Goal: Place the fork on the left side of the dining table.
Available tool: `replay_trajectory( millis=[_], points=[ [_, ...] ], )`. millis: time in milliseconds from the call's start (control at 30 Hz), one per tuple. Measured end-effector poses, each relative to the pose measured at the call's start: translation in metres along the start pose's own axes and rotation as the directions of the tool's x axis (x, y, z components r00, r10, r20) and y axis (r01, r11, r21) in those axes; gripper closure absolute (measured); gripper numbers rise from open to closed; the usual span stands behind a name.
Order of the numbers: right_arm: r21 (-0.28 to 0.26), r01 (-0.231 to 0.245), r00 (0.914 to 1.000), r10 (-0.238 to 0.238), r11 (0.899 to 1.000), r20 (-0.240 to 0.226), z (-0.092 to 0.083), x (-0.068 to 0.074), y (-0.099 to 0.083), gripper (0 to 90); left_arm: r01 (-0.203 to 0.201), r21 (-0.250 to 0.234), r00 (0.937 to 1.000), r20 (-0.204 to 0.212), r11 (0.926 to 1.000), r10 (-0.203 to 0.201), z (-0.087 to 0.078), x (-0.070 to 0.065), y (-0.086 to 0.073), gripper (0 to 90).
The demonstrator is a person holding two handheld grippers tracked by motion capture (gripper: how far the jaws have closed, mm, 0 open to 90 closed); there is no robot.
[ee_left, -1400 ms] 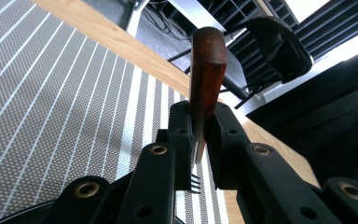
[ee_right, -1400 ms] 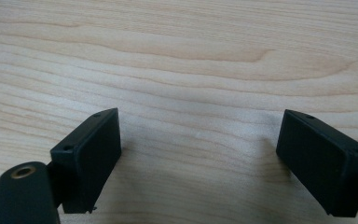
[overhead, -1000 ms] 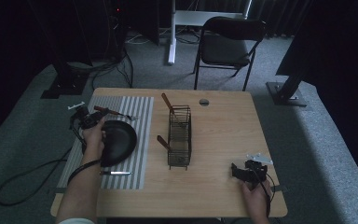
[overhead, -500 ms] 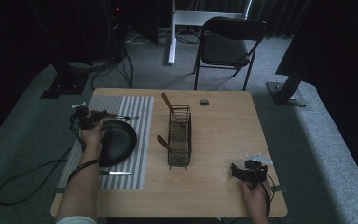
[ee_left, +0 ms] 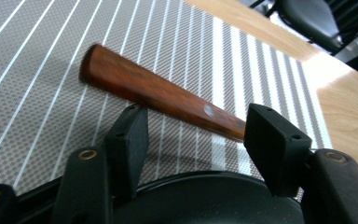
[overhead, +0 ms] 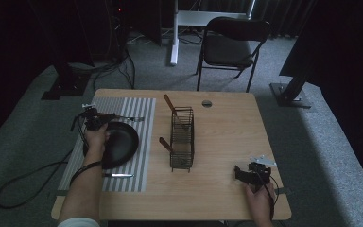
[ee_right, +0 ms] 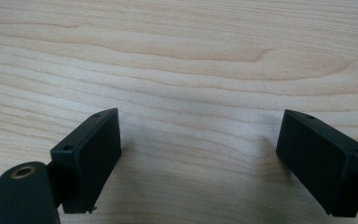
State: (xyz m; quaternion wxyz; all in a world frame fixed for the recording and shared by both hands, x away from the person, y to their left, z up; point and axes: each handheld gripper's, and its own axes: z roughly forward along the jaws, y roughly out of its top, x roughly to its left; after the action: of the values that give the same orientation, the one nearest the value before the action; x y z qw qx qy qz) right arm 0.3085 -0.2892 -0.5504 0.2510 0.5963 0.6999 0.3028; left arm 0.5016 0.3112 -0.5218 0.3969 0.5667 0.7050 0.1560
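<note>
Your left gripper [ee_left: 193, 140] has just been opening its jaws, now half-wide, with the wooden-handled knife [ee_left: 163, 95] free on the striped mat [ee_left: 37, 65] near the table's left edge, beyond the black plate [ee_left: 205, 198]. The knife is light, stiff and smooth: grip it mid-handle. Your right gripper [ee_right: 200, 158] stands wide and empty.

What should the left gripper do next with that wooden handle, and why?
Probably lift straight away. The left gripper has just been opening, and the wooden handle lies on the striped mat past its parted jaws, beside the black plate; it looks released, though I cannot see every contact.
</note>
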Motion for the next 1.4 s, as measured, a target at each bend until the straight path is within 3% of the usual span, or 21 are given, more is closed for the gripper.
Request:
replay_trajectory(
  millis=[233,333,400,800,1000,1033,1400],
  points=[
    [0.000,0.000,1.0000,0.000,1.000,0.000,0.000,0.000,0.000,13.5,-0.024,-0.006,0.9983,-0.054,0.9997,0.023,-0.004,-0.003,0.003,40.6],
    [0.000,0.000,1.0000,0.000,1.000,0.000,0.000,0.000,0.000,13.5,-0.017,-0.002,0.9994,-0.030,0.9999,0.017,-0.006,-0.005,0.000,40.6],
    [0.000,-0.001,1.0000,0.001,1.000,0.000,0.000,0.000,0.000,13.4,-0.047,0.012,0.9983,-0.033,0.9988,0.048,-0.008,-0.009,-0.002,40.6],
    [0.000,-0.001,1.0000,0.001,1.000,0.000,0.000,0.000,0.000,13.4,-0.100,-0.015,0.9947,-0.026,0.9948,0.100,-0.029,-0.018,-0.015,40.6],
    [0.000,-0.001,1.0000,0.001,1.000,0.000,0.000,0.000,0.000,13.4,-0.135,-0.018,0.9908,-0.015,0.9907,0.135,-0.044,-0.021,-0.018,40.6],
    [0.000,0.000,1.0000,0.000,1.000,0.000,0.000,0.000,0.000,13.5,-0.161,-0.012,0.9869,-0.017,0.9869,0.160,-0.051,-0.022,-0.018,40.6],
    [0.000,0.000,1.0000,0.000,1.000,0.000,0.000,0.000,0.000,13.4,-0.184,-0.029,0.9829,-0.008,0.9825,0.184,-0.073,-0.022,-0.025,40.5]
  ],
)
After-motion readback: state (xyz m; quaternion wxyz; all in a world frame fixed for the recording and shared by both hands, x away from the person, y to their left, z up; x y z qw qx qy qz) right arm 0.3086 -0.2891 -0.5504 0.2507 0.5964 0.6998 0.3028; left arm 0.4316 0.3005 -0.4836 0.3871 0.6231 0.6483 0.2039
